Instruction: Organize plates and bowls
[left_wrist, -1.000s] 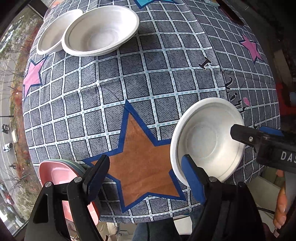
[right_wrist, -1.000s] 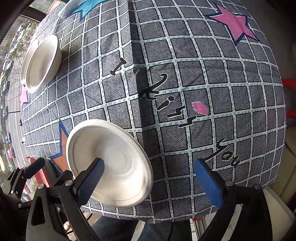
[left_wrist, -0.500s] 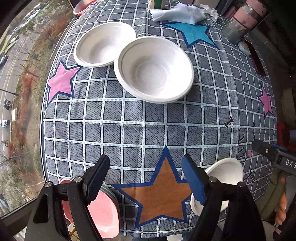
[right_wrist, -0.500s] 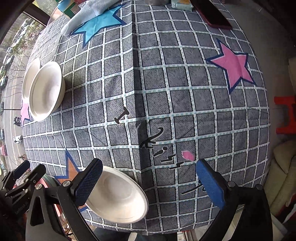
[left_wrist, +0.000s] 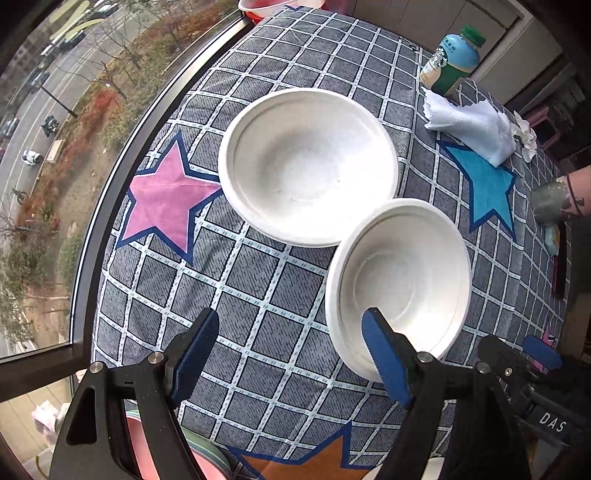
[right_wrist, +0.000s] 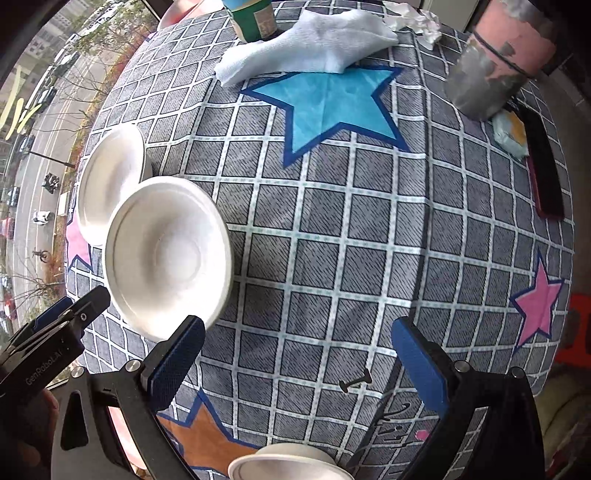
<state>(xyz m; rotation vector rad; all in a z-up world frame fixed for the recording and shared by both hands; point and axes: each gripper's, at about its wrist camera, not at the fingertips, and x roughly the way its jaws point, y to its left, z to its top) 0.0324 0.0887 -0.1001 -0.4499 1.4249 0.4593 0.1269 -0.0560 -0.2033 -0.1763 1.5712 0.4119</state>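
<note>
White paper bowls are sitting mid-frame in left wrist view: wide bowl upper centre, smaller bowl overlapping its lower-right rim. Left gripper is hanging released w/ nothing btwn fingers, its right finger crossing the smaller bowl's rim. Right gripper is also spread wide, empty, over checked tablecloth. Clutter is crowding top: bottle, white cloth, taped cup. Third bowl is peeking at bottom edge; pink plates lower left.
</note>
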